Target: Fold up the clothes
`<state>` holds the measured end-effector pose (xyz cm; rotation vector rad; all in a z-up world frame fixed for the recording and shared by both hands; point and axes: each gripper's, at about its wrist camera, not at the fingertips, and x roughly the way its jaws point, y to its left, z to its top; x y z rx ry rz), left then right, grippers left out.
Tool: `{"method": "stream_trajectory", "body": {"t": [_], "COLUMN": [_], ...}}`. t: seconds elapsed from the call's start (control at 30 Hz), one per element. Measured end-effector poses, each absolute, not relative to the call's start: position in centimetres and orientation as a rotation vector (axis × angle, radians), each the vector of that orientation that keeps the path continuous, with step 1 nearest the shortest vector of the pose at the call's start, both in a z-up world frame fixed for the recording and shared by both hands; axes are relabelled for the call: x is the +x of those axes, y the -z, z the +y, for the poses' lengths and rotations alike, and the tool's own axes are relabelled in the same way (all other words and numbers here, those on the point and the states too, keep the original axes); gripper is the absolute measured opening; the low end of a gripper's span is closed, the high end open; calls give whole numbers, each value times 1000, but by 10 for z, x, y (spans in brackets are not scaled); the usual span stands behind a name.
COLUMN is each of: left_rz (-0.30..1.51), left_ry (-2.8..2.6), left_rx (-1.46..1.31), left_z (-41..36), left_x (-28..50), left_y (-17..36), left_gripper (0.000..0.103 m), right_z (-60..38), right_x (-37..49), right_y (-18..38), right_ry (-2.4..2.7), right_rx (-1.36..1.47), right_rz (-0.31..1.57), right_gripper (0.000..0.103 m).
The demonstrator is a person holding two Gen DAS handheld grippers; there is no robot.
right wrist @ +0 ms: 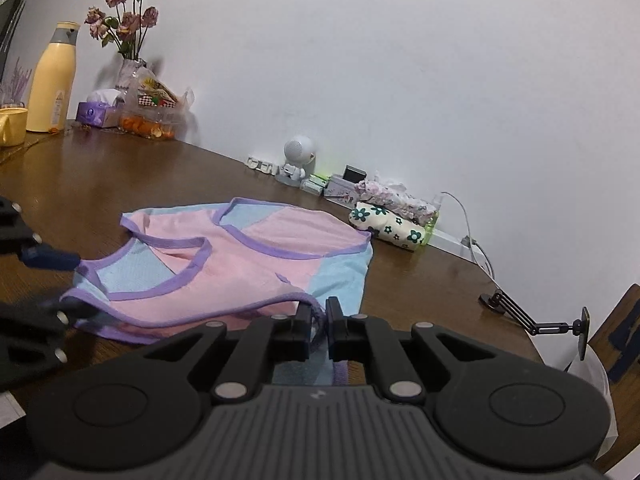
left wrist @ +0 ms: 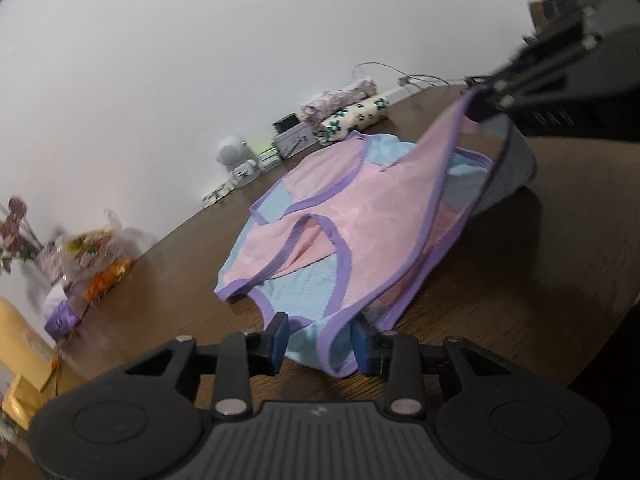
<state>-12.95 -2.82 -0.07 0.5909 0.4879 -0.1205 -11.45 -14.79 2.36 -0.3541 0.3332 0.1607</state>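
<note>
A pink and light-blue sleeveless top with purple trim (left wrist: 320,220) lies on the brown wooden table (left wrist: 520,280); it also shows in the right wrist view (right wrist: 248,264). My left gripper (left wrist: 320,340) is open, its blue pads on either side of the top's near purple-trimmed edge. My right gripper (right wrist: 319,320) is shut on the top's purple hem and lifts that side off the table. In the left wrist view the right gripper (left wrist: 486,90) shows at upper right, holding the raised cloth. In the right wrist view the left gripper (right wrist: 60,284) shows at the left edge.
Folded floral clothes (right wrist: 392,216) lie by the white wall, with a small white robot figure (right wrist: 294,160), small boxes and a cable. At the far left stand a yellow bottle (right wrist: 50,80), a vase of dried roses (right wrist: 128,20), tissues and snack packs. A black phone stand (right wrist: 532,316) sits at right.
</note>
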Motion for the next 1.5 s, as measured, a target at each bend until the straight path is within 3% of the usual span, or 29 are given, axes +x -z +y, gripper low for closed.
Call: {"method": "stream_trajectory", "body": {"t": [0.1, 0.3, 0.37, 0.53, 0.83, 0.9, 0.93, 0.97, 1.07, 1.23, 1.37, 1.5], "left_rz": [496, 486, 485, 493, 514, 516, 498, 476, 392, 205, 161, 126], "left_ry": [105, -9, -28, -40, -60, -42, -26, -9, 88, 233, 347, 398], "left_rx": [544, 330, 320, 319, 461, 461, 457, 454, 387, 331, 330, 342], "left_z": [-24, 12, 15, 18, 8, 8, 8, 8, 18, 42, 49, 48], "left_x": [-126, -116, -116, -118, -122, -124, -124, -123, -120, -119, -120, -120], "left_y": [-2, -21, -23, -22, -8, -10, -19, -29, -84, -211, -307, -372], "left_gripper": [2, 2, 1, 2, 25, 18, 6, 3, 2, 3, 2, 2], "right_z": [-143, -136, -132, -128, -142, -146, -147, -148, -151, -188, -208, -212], "right_x": [-115, -111, -110, -113, -117, -118, -119, -120, -119, -120, -130, -140], "right_y": [-21, 3, 13, 25, 10, 7, 4, 1, -31, -173, -283, -353], "right_ry": [-165, -167, -175, -185, -161, -162, -166, -169, -188, -266, -306, -298], "right_rx": [-370, -465, -498, -521, -491, -480, -472, -465, -456, -390, -408, -440], "right_rz": [335, 394, 419, 439, 404, 407, 409, 411, 370, 201, 115, 68], "right_gripper": [7, 9, 14, 14, 9, 6, 3, 1, 1, 1, 2, 2]}}
